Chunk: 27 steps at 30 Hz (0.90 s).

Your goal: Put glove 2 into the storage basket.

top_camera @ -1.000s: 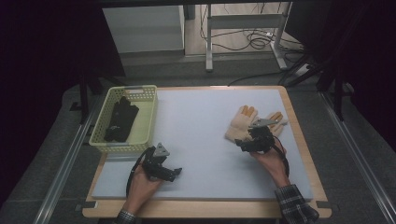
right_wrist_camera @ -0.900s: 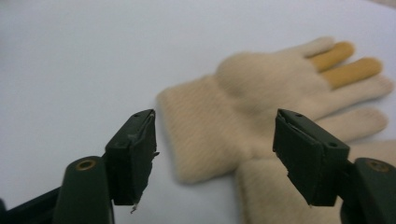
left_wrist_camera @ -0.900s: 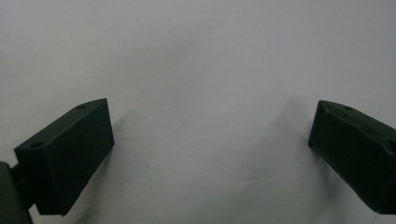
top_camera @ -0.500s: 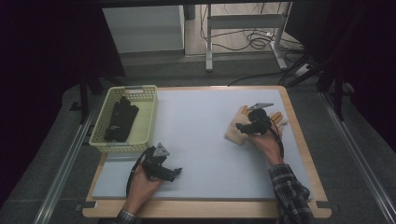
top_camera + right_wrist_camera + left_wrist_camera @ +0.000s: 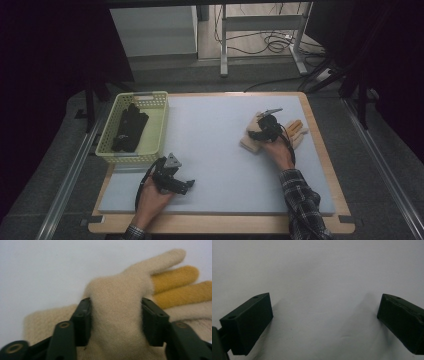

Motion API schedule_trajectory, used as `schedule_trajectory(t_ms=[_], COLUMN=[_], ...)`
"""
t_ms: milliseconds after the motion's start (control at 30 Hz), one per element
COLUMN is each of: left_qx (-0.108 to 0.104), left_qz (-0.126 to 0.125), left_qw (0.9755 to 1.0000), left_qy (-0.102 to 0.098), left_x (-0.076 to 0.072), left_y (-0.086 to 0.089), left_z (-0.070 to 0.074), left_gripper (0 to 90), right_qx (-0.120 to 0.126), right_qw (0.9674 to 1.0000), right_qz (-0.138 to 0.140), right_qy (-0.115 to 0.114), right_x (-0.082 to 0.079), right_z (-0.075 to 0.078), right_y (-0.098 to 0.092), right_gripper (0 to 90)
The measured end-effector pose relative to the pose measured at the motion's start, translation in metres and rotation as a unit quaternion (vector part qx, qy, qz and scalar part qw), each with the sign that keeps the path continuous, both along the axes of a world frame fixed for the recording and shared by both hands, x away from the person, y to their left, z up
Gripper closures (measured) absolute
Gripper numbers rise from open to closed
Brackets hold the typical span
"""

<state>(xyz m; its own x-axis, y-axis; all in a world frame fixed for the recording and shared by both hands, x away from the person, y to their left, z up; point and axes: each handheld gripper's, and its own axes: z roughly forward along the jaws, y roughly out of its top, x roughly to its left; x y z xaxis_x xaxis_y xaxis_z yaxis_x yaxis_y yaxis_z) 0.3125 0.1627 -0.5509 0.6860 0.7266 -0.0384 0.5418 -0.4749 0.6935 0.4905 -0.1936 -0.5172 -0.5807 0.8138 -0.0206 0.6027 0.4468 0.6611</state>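
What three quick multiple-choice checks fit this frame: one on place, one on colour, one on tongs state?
1. Where does the basket sit on the table?
A. far left
B. far right
C. centre

2. What colours is the knit glove?
A. black and grey
B. cream with yellow fingers
C. red and white

3. How do the right tongs stand?
A. wide open over bare mat
B. closed on a fold of the glove
C. resting inside the basket

Answers:
1. A: the high view shows the pale yellow basket at the mat's far left corner, with dark items inside.
2. B: the right gripper view shows a cream palm and two yellow fingers.
3. B: the jaws have just been closing, and both pads press a bunched ridge of the glove between them. The left tongs stand open over the bare mat.
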Motion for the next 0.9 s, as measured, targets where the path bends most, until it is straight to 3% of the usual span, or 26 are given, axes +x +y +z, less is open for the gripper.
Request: schedule_trajectory(t_ms=[333,400,500,567,600,633,767,800,833,867,900], left_qx=[-0.001,-0.001,-0.001,-0.001,-0.001,-0.001,-0.001,-0.001,-0.001,-0.001,-0.001], left_qz=[0.001,0.001,0.001,0.001,0.001,0.001,0.001,0.001,0.001,0.001,0.001], left_qw=[1.0,1.0,1.0,1.0,1.0,1.0,1.0,1.0,1.0,1.0,1.0], left_qy=[0.0,0.0,0.0,0.0,0.0,0.0,0.0,0.0,0.0,0.0,0.0], left_x=[0.0,0.0,0.0,0.0,0.0,0.0,0.0,0.0,0.0,0.0,0.0], left_y=[0.0,0.0,0.0,0.0,0.0,0.0,0.0,0.0,0.0,0.0,0.0], left_z=[0.0,0.0,0.0,0.0,0.0,0.0,0.0,0.0,0.0,0.0,0.0], left_gripper=[0.1,0.1,0.1,0.1,0.2,0.1,0.1,0.2,0.1,0.2,0.2], right_qx=[0.013,0.031,0.035,0.036,0.036,0.04,0.044,0.044,0.045,0.045,0.044], right_qw=[0.9997,0.9988,0.9977,0.9953,0.9953,0.9927,0.986,0.986,0.9819,0.9819,0.9799], right_qz=[0.01,0.033,0.054,0.086,0.086,0.111,0.16,0.16,0.183,0.183,0.194], right_qy=[-0.015,-0.02,-0.021,-0.027,-0.027,-0.027,-0.018,-0.018,-0.012,-0.012,-0.009], right_x=[-0.01,-0.019,-0.028,-0.045,-0.045,-0.059,-0.082,-0.082,-0.092,-0.092,-0.096], right_z=[0.006,0.017,0.025,0.035,0.035,0.041,0.041,0.041,0.036,0.036,0.033], right_y=[0.001,0.004,0.009,0.021,0.021,0.03,0.049,0.049,0.058,0.058,0.062], right_gripper=[54.1,53.8,53.6,53.2,53.2,52.9,51.8,51.8,51.3,51.3,51.0])
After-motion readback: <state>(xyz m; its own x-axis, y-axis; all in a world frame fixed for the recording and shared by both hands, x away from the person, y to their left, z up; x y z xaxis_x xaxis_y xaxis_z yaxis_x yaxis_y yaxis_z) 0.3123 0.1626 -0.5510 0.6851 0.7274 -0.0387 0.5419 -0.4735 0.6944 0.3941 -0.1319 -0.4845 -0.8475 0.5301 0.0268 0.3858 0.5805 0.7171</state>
